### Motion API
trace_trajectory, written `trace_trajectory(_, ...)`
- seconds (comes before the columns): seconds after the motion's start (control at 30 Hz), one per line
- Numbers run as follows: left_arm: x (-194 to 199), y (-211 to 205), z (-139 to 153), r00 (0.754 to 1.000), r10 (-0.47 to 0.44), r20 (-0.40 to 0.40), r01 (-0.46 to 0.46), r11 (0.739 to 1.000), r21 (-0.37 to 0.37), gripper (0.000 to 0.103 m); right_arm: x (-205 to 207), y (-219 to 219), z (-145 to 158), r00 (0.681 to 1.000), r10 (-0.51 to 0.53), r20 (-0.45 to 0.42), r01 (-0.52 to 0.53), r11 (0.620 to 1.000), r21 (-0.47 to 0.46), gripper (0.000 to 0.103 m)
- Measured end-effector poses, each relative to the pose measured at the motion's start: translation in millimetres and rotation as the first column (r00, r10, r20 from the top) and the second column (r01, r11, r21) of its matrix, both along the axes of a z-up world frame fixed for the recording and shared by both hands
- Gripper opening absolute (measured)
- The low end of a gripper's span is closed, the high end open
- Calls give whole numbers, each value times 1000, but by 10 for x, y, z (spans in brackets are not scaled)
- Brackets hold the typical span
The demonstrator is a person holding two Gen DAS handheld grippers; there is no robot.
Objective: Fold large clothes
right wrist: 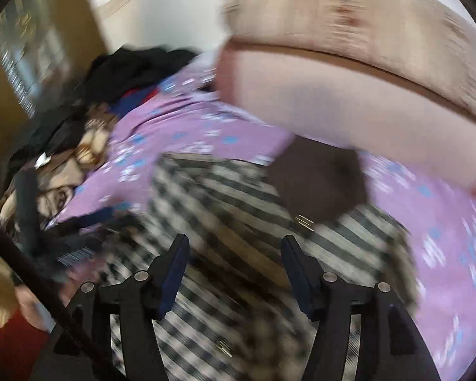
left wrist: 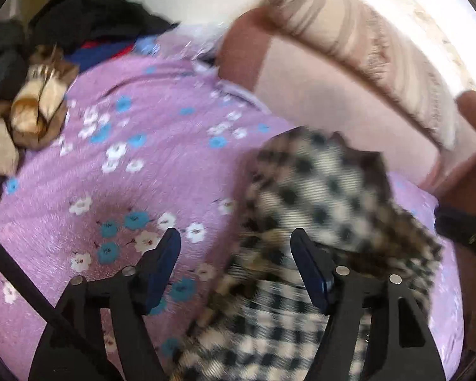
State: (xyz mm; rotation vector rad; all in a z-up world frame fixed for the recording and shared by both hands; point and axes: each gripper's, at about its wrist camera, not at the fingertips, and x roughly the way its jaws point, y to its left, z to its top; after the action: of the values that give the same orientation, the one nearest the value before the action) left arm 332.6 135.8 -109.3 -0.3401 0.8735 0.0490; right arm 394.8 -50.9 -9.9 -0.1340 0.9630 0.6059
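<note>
Checked garment [right wrist: 225,209] lies beneath the gaping right claw [right wrist: 233,244], beside the gaping left claw [left wrist: 234,238].

A checked garment [left wrist: 317,190] lies on the bedspread [left wrist: 161,171], toward the right side in the left wrist view, and in the right wrist view it spreads under and ahead of the right gripper [right wrist: 234,254]. A heap of other clothes [left wrist: 89,19] sits at the far left end of the bedspread, well apart from the garment. The sofa backrest [left wrist: 327,95] rises behind the bedspread on the right, with a cushion [left wrist: 358,31] on top of it.
</note>
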Motion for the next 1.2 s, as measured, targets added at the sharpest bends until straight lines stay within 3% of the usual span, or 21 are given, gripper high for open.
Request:
trace_trajectory(0.07, 76, 62, -202, 998, -23, -55, 20, 998, -57, 65, 137, 388, -55, 997, 65, -42, -66, 998, -19, 65)
trace_trajectory(0.13, 127, 60, -332, 992, -74, -104, 61, 991, -119, 22, 245, 642, -138, 993, 97, -73, -99, 995, -29, 65)
trace_trajectory(0.17, 127, 58, -356, 991, -75, -113, 59, 989, -138, 21, 327, 807, -205, 989, 110, -100, -115, 992, -44, 65)
trace_trajectory(0.3, 47, -39, -285, 992, -80, -99, 71, 993, -96, 15, 490, 1065, -458, 974, 135, -183, -152, 985, -82, 65)
trace_trajectory(0.4, 1, -69, -286, 992, -72, -102, 62, 993, -99, 14, 500, 1161, -542, 969, 155, -191, -176, 979, -99, 64)
trace_trajectory(0.43, 0, -76, -289, 992, -67, -103, 56, 993, -104, 14, 498, 1169, -553, 972, 149, -183, -170, 979, -109, 44)
trace_trajectory(0.47, -2, -59, -298, 993, -60, -104, 47, 992, -118, 14, 511, 1175, -565, 970, 144, -193, -166, 981, -103, 3)
trace_trajectory(0.53, -18, -17, -315, 993, -50, -106, 35, 989, -140, 14, 581, 1175, -544, 970, 138, -201, -156, 985, -78, 4)
trace_trajectory(0.6, -30, 3, -323, 994, -42, -104, 26, 987, -159, 14, 697, 1163, -501, 984, 103, -144, -122, 984, -127, 4)
trace_trajectory(0.67, -38, -15, -306, 994, -38, -98, 24, 989, -147, 14, 857, 1148, -559, 987, 60, -152, -81, 988, -130, 4)
trace_trajectory(0.83, -43, -48, -304, 995, -31, -100, 19, 993, -119, 14, 1120, 1320, -934, 993, 11, -115, -39, 969, -245, 4)
trace_trajectory(0.97, -47, -12, -313, 993, -33, -111, 18, 991, -129, 14, 1293, 1195, -1110, 992, -120, -42, 97, 926, -365, 5)
trace_trajectory(1.1, -44, -1, -276, 992, -28, -121, 13, 992, -122, 16, 1221, 534, -674, 975, -219, -43, 204, 951, -233, 14)
trace_trajectory(1.17, -87, -14, -197, 993, -22, -118, 11, 995, -97, 16, 946, 68, -367, 973, -227, -42, 219, 965, -142, 38)
trace_trajectory(1.2, -121, -34, -127, 994, -19, -106, 11, 997, -79, 17, 733, -224, -223, 971, -237, -33, 232, 968, -98, 44)
